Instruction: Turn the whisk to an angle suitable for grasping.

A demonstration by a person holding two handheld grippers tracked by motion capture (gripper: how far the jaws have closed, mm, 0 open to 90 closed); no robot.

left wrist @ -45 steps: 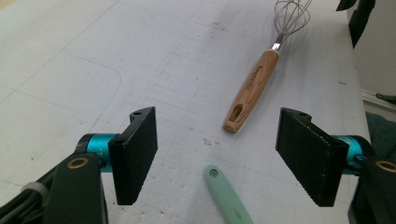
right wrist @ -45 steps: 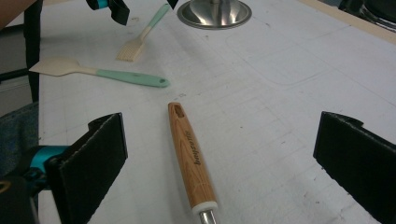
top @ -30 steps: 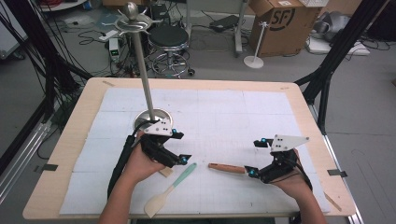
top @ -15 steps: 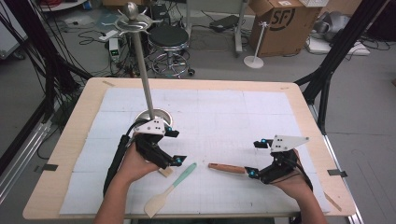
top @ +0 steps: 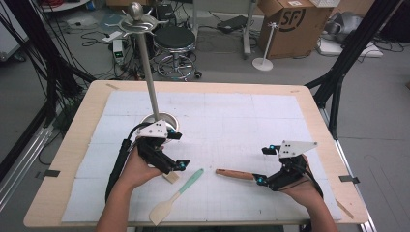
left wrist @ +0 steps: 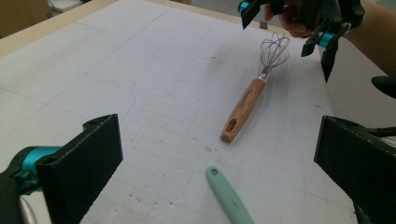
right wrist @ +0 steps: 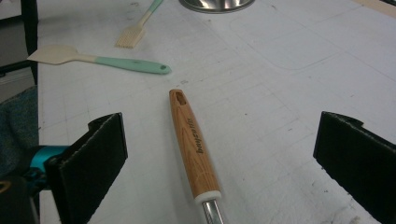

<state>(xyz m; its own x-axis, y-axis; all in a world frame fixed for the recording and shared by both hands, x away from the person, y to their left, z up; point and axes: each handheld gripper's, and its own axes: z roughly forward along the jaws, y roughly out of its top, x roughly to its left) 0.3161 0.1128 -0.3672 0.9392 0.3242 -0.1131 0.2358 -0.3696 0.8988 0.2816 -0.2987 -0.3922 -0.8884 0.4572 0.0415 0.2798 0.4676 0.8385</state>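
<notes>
At 12 o'clock between my right jaws lies the whisk (right wrist: 194, 147): its handle is varnished wood with a soft shine, its wires are thin bright metal. At 11 o'clock, the spatula (right wrist: 100, 59) has a smooth matt mint handle, maybe silicone. The table cover (top: 232, 125) looks like matt white paper, a little scuffed.

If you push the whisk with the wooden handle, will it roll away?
Probably a little. The whisk has a round wooden handle, so a sideways nudge could roll it. Its wire loops bulge wider than the handle, which should stop it soon. The thin wires probably flex if squeezed.
</notes>
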